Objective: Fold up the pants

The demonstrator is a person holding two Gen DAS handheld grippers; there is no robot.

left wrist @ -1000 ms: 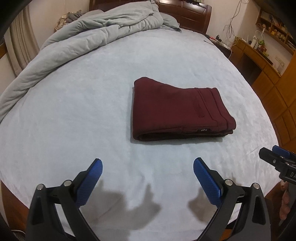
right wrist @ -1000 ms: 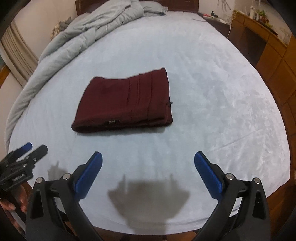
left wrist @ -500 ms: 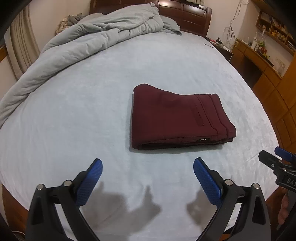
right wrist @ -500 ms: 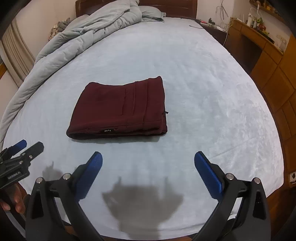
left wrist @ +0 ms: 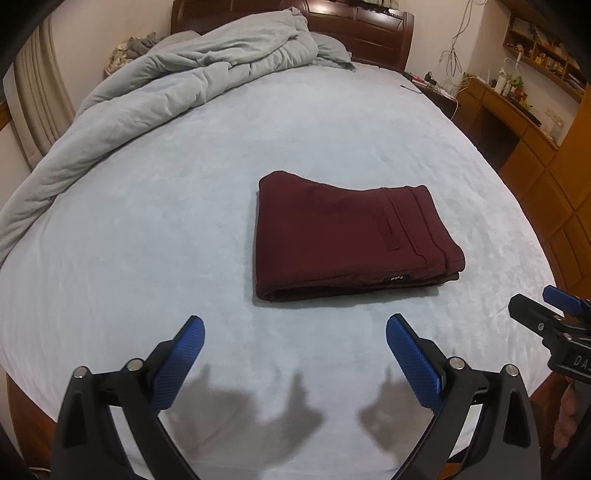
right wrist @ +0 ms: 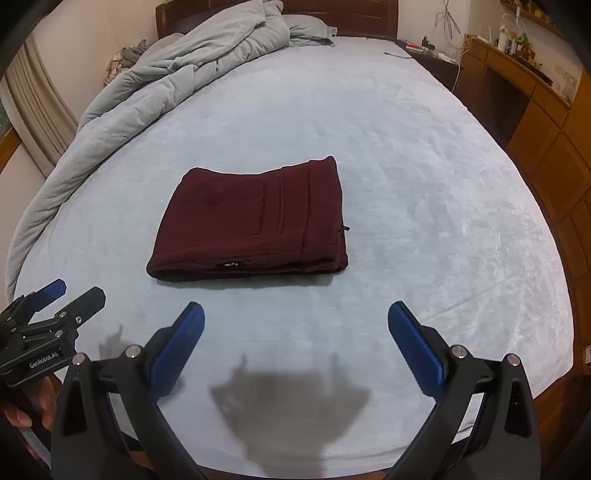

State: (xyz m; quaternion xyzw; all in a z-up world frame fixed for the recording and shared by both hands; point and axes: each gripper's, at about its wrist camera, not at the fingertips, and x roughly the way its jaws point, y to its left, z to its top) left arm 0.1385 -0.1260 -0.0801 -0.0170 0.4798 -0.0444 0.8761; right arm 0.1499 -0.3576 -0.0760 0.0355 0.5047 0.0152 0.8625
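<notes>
The maroon pants [left wrist: 347,236] lie folded into a compact rectangle on the light blue bed sheet [left wrist: 147,240], waistband to the right; they also show in the right wrist view [right wrist: 255,229]. My left gripper [left wrist: 295,328] is open and empty, held above the sheet well short of the pants' near edge. My right gripper [right wrist: 295,317] is open and empty, also back from the pants. The right gripper shows at the right edge of the left wrist view [left wrist: 546,317]. The left gripper shows at the left edge of the right wrist view [right wrist: 59,299].
A crumpled grey duvet [left wrist: 166,96] lies along the bed's far left side up to the wooden headboard [left wrist: 369,33]. A wooden desk and cabinets [left wrist: 535,147] stand to the right of the bed. Curtains [left wrist: 37,110] hang at left.
Both grippers have pulled back and risen a little from the folded pants, which now look smaller and farther. The pants have not moved. Both grippers stay open.
</notes>
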